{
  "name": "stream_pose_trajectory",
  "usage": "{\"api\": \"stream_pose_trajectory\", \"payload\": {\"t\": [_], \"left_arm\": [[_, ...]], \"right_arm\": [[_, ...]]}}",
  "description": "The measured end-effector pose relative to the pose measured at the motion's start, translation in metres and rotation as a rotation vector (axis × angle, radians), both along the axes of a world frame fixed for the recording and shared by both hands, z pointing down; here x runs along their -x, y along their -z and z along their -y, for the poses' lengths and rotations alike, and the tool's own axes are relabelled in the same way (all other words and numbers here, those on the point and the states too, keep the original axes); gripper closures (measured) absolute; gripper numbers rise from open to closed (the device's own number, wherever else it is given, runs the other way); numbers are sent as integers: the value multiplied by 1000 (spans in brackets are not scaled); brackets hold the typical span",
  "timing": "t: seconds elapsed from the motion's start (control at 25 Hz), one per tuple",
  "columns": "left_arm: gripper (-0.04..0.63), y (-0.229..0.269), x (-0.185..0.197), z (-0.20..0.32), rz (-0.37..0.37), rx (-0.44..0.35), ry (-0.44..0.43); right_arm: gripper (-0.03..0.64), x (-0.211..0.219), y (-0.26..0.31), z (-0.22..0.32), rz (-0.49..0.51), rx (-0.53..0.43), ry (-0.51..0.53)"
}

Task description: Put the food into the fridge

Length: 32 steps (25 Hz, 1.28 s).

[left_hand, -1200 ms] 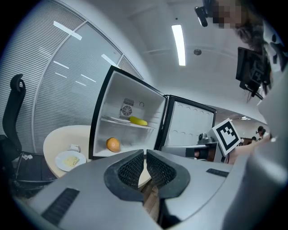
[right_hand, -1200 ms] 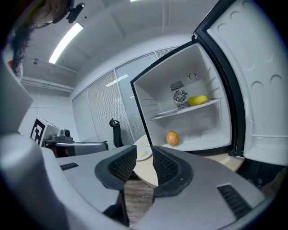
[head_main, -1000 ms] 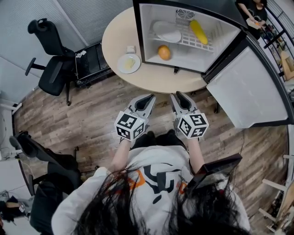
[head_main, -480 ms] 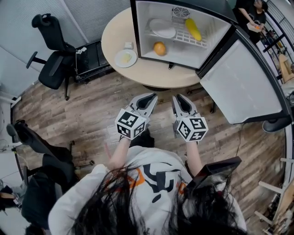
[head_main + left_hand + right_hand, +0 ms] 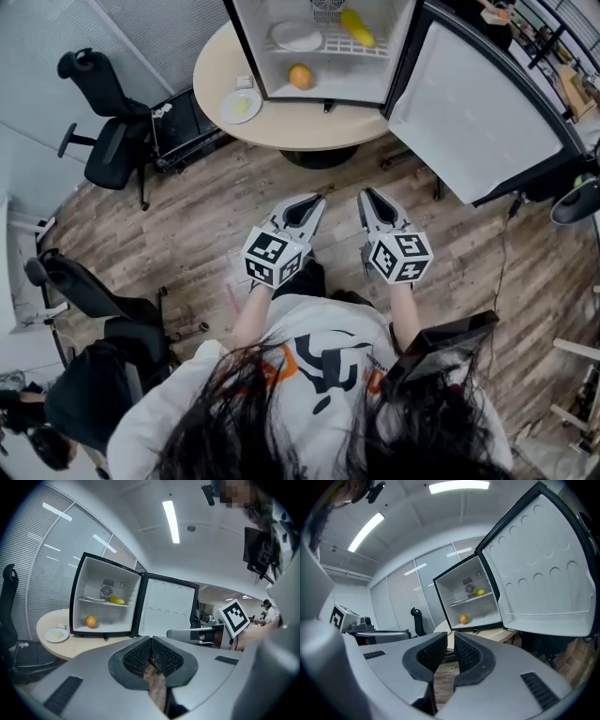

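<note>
The small fridge [image 5: 246, 56] stands open on the round table [image 5: 309, 127]. On its floor lies an orange [image 5: 300, 76]; on its rack are a yellow fruit [image 5: 355, 26] and a white plate [image 5: 296, 37]. A second plate [image 5: 240, 106] with pale food sits on the table left of the fridge. Both grippers hang over the wood floor in front of the person, well short of the table. My left gripper [image 5: 314, 200] [image 5: 151, 640] is shut and empty. My right gripper [image 5: 367, 194] [image 5: 450, 637] has its jaws drawn together with nothing between them.
The fridge door [image 5: 469, 103] swings wide to the right, over the floor. A small white item [image 5: 244, 82] lies by the plate. A black office chair [image 5: 103, 141] stands at the left, another [image 5: 84, 291] nearer on the left. A black stool base [image 5: 577, 202] is at the right edge.
The table and fridge have slid toward the top of the head view, so the grippers are now farther from them. Both grippers stay side by side and empty.
</note>
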<state>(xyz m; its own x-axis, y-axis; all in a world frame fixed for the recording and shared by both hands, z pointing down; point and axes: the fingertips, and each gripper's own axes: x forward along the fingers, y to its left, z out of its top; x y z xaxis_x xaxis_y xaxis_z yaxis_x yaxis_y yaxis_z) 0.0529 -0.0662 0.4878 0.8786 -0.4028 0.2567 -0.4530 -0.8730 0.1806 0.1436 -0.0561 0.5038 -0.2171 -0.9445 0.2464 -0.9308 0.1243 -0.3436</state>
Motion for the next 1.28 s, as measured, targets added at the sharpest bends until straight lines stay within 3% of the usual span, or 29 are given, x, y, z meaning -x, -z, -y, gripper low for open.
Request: {"api": "stream_pose_trajectory", "payload": {"t": [0.56, 1.28], "left_arm": [[583, 4, -17, -47, -25, -14, -27], [583, 11, -24, -55, -45, -37, 10]], "right_arm": [[561, -11, 4, -50, -26, 6, 0], [563, -28, 2, -60, -38, 14, 8]]}}
